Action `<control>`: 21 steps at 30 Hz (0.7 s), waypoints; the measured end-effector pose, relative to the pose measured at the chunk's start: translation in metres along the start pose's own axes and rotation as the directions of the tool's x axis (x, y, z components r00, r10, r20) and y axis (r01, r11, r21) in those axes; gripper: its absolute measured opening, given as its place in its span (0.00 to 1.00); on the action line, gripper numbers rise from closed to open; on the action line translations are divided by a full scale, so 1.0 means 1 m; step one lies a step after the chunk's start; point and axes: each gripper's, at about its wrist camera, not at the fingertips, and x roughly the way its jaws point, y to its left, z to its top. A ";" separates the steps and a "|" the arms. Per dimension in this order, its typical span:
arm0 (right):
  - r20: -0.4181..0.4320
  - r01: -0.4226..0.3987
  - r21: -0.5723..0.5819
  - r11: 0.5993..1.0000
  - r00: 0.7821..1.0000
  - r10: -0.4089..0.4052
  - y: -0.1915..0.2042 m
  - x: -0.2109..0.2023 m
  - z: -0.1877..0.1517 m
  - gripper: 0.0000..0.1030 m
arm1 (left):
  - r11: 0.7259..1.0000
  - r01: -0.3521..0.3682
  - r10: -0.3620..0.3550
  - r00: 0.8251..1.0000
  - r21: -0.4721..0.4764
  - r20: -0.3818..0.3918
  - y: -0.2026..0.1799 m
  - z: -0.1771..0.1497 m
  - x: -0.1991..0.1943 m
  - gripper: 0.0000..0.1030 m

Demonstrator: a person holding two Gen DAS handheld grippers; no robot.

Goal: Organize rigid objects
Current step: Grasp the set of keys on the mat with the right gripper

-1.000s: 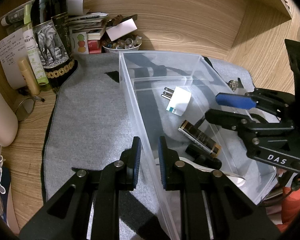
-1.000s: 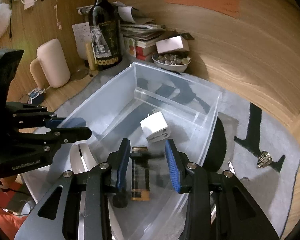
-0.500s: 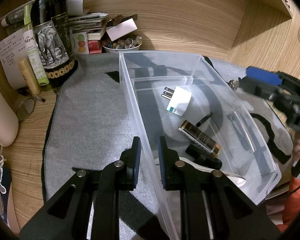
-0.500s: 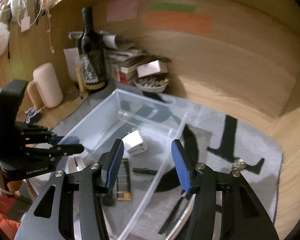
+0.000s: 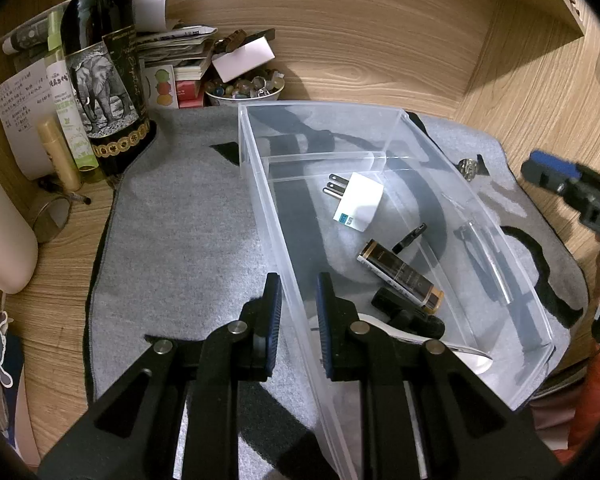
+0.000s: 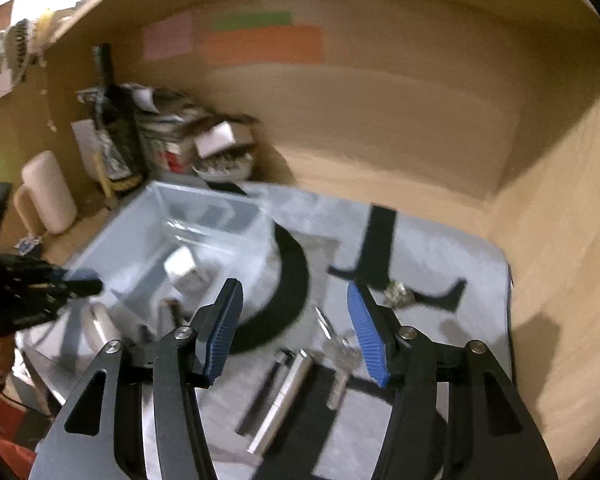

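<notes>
One clear plastic bin (image 5: 380, 128) sits on the grey mat (image 5: 180, 232) that covers the wooden table (image 5: 48, 312), and everything else is placed from it. Left of the bin, at the table's back corner, stand one dark wine bottle (image 5: 100, 68) with an elephant label, one pale yellow tube (image 5: 58, 152) and one cream-coloured mug (image 5: 0, 232); behind the bin's far left corner is one small bowl of glass pebbles (image 5: 246, 86) under a stack of papers. The left gripper (image 5: 296, 304) straddles the bin's near left wall, its fingers narrowed right down onto that wall, one finger outside and one inside, and it points steeply down at the mat. Inside the bin, in its larger near compartment, lie one white plug adapter (image 5: 358, 202), one brown-and-gold battery (image 5: 400, 274), one thin black clip-like piece (image 5: 410, 236), one stubby black object (image 5: 408, 312) and one white item (image 5: 452, 350) partly hidden by the left gripper; the small far compartment behind the divider holds nothing visible. Right of the bin, on the mat, the blurred right-wrist view shows one silver tube (image 6: 284, 400), one dark stick (image 6: 266, 388) beside it, one set of keys (image 6: 340, 360) and one small metallic ornament (image 6: 398, 294). The right gripper (image 6: 296, 328) hangs over these, tilted downward, its fingers parting to a middling gap with nothing held between them.
</notes>
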 end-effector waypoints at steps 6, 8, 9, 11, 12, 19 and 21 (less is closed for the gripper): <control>-0.098 0.039 0.047 0.998 0.995 -0.034 -0.023 0.022 -0.026 0.50 | 1.000 0.001 -0.001 1.000 -0.001 0.000 0.000 0.000 0.000 0.16; -0.132 0.057 0.057 0.997 0.990 -0.049 -0.030 0.031 -0.034 0.50 | 1.000 0.000 0.000 1.000 0.000 -0.001 0.000 0.000 0.000 0.16; -0.150 0.062 0.062 0.996 0.987 -0.052 -0.033 0.035 -0.037 0.50 | 1.000 0.000 0.000 1.000 0.000 0.000 0.000 0.000 0.000 0.16; -0.181 0.063 0.072 0.995 0.982 -0.049 -0.038 0.043 -0.045 0.50 | 1.000 0.000 0.000 1.000 0.000 -0.002 0.000 0.000 0.000 0.16; -0.195 0.061 0.077 0.995 0.980 -0.045 -0.039 0.047 -0.048 0.50 | 1.000 0.000 0.000 1.000 0.000 -0.003 0.000 0.000 0.000 0.16; -0.252 0.055 0.064 0.996 0.967 -0.037 -0.039 0.069 -0.057 0.50 | 1.000 0.000 0.000 1.000 0.001 -0.004 0.000 0.000 0.001 0.16; -0.244 0.053 0.062 0.997 0.969 -0.036 -0.039 0.072 -0.056 0.50 | 1.000 0.000 0.000 1.000 0.001 -0.005 0.000 0.000 0.001 0.16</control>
